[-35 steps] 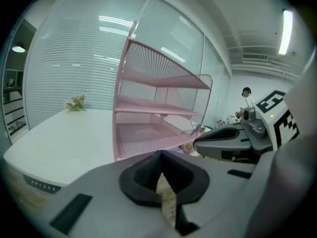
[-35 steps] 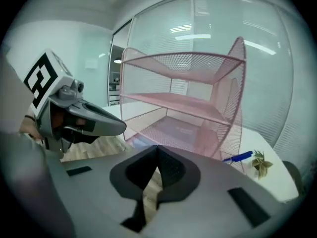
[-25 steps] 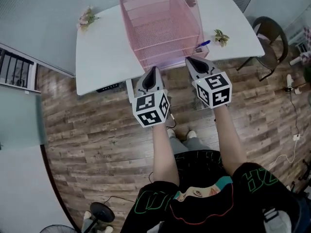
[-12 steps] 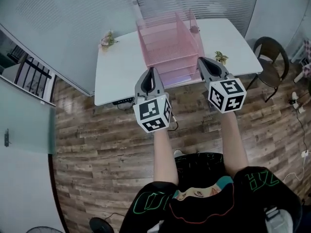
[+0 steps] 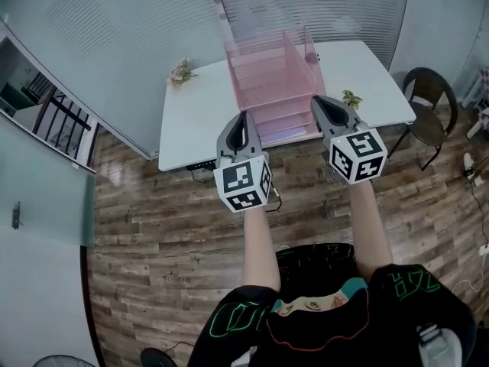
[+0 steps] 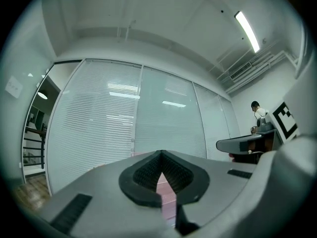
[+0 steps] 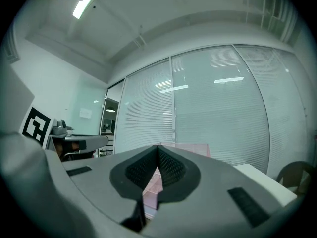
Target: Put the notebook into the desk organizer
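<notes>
The pink wire desk organizer (image 5: 271, 82) stands on the white table (image 5: 199, 121), with stepped tiers open toward me. A pale violet strip (image 5: 286, 132) lies at the front of its lowest tier; I cannot tell whether that is the notebook. My left gripper (image 5: 244, 117) and right gripper (image 5: 319, 102) hover side by side before the table's near edge. Both are shut with nothing between the jaws. In the left gripper view the left gripper (image 6: 161, 155) points level at the organizer (image 6: 168, 195). The right gripper (image 7: 158, 148) also faces the organizer (image 7: 190, 150).
Small dried-flower sprigs lie at the table's left (image 5: 182, 71) and right (image 5: 351, 98). A dark chair (image 5: 429, 117) stands right of the table. A blinds-covered glass wall (image 5: 306, 6) runs behind it, and a stair railing (image 5: 57, 125) sits at the left. A person (image 6: 257, 114) stands far off.
Both grippers have risen from the table's front edge and now point level. Both stayed shut and empty. The head view has pulled back, so the table looks smaller.
</notes>
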